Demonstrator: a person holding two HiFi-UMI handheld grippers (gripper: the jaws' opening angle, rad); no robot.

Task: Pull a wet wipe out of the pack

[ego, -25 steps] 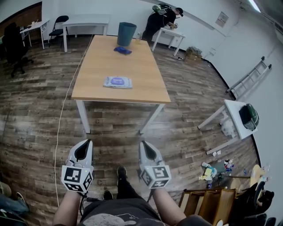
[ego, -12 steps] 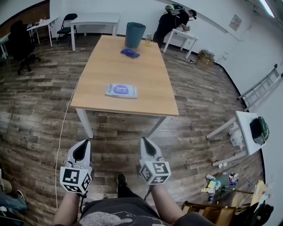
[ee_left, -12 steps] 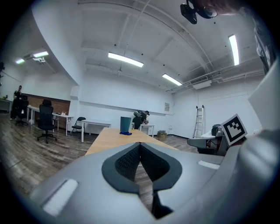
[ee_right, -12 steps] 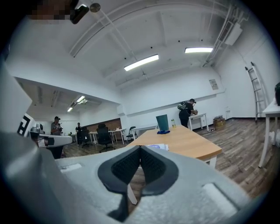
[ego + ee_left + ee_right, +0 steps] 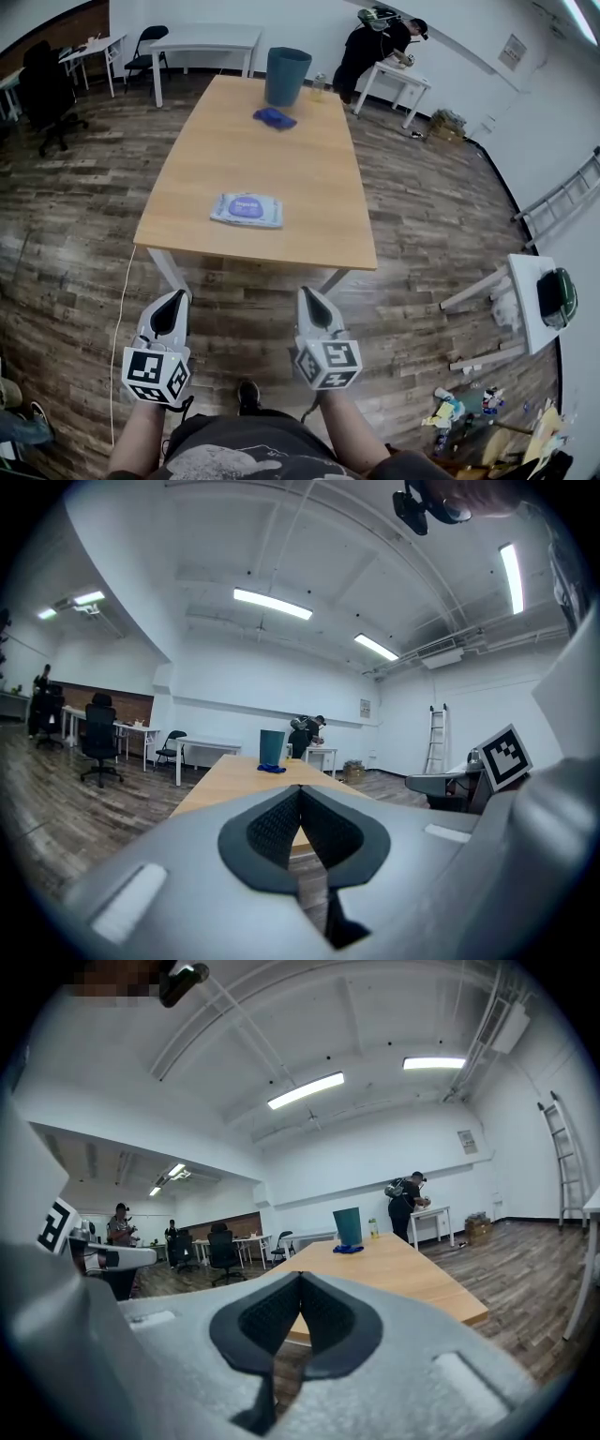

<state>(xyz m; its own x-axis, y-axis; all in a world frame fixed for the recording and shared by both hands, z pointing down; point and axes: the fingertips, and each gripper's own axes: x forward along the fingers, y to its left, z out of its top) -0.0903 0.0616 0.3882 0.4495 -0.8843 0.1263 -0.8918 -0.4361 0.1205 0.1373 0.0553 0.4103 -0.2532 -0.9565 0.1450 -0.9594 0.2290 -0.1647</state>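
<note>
A flat wet wipe pack (image 5: 247, 210) with a purple label lies near the front edge of the wooden table (image 5: 309, 178). Both grippers hang over the floor, short of the table's front edge. My left gripper (image 5: 176, 296) is shut and empty, pointing toward the table. My right gripper (image 5: 306, 293) is also shut with nothing in it. In the left gripper view the jaws (image 5: 299, 789) meet at their tips with the table (image 5: 234, 775) beyond. The right gripper view shows the same: closed jaws (image 5: 300, 1277), the table (image 5: 403, 1274) ahead. The pack is hidden in both gripper views.
A teal bin (image 5: 287, 76) and a blue cloth (image 5: 274, 117) sit at the table's far end. A person (image 5: 378, 44) bends over a small white table behind. Chairs and desks (image 5: 56, 84) stand left, a ladder (image 5: 567, 192) right. A white cord (image 5: 120, 309) runs along the floor.
The table has come closer and lower in the head view over the second. Both grippers have advanced toward its front edge, staying shut.
</note>
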